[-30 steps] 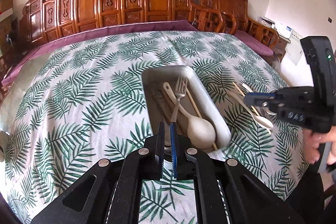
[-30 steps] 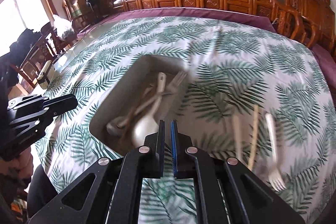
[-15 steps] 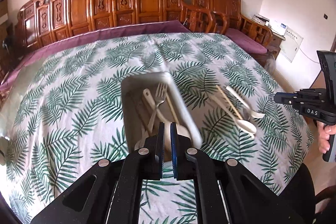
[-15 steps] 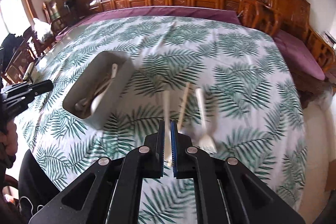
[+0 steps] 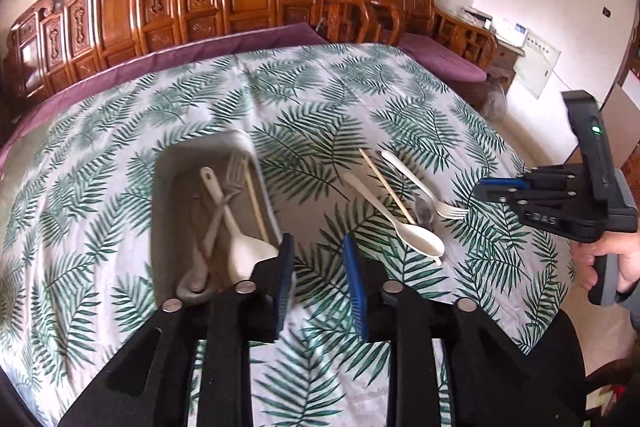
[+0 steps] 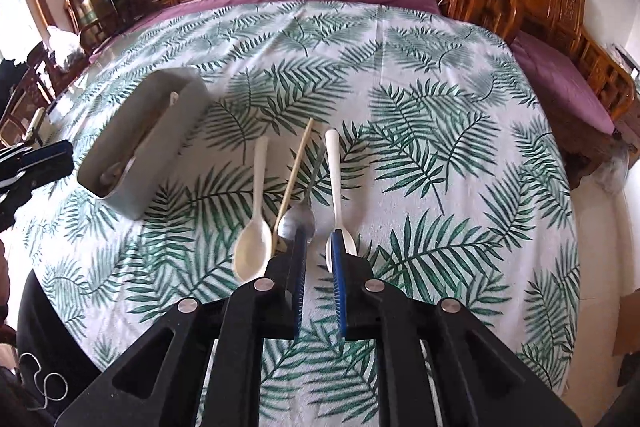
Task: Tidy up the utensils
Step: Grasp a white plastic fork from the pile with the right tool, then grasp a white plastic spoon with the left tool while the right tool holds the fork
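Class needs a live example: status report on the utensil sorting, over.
Left gripper open by tray; right gripper open, empty. Cream spoon, chopstick, metal spoon, cream fork loose on cloth. Nothing blocking.

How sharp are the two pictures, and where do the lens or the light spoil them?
Left wrist view: fisheye bends the table edge; the grey tray is slightly smeared, while the cream spoon beside it is sharp. Right wrist view: crisp overall; the window at the far left is blown out; the cream fork reads clearly; dark corners frame both views.
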The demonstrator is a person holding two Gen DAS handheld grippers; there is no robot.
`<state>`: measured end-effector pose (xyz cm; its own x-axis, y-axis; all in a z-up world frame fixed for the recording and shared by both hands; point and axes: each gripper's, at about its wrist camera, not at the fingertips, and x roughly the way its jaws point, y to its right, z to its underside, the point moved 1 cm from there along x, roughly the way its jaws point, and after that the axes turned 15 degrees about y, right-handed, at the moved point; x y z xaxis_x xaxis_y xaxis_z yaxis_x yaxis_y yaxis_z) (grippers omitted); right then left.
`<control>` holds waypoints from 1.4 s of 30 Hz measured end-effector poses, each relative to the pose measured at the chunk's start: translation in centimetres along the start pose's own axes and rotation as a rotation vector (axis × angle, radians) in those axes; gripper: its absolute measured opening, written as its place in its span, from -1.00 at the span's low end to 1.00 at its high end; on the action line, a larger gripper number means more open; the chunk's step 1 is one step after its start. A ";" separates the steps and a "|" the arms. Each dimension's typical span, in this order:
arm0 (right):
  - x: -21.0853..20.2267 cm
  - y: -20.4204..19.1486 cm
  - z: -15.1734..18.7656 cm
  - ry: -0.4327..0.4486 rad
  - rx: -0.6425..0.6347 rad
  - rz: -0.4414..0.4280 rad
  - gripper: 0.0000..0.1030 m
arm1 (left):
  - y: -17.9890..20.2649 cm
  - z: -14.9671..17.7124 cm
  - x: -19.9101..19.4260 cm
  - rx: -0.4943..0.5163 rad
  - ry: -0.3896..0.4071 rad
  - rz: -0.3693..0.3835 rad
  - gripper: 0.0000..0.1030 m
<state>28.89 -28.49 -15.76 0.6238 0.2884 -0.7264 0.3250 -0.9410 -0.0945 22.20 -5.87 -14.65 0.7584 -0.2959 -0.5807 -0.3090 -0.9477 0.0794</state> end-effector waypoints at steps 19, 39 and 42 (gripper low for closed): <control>8.4 0.9 0.1 -0.123 -0.089 -0.013 -0.73 | 3.8 0.1 6.3 0.022 -0.099 0.044 -0.27; 6.8 3.4 1.9 -0.084 0.005 0.023 -0.86 | 6.6 1.1 13.8 -0.040 -0.220 0.073 -0.27; 6.8 3.4 2.0 -0.075 0.005 0.022 -0.86 | 6.9 1.5 14.8 -0.040 -0.246 0.063 -0.27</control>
<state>32.86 -30.09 -22.36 0.5756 0.2535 -0.7774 0.3082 -0.9479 -0.0809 30.46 -16.59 -23.97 0.5744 -0.3213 -0.7529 -0.3247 -0.9337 0.1508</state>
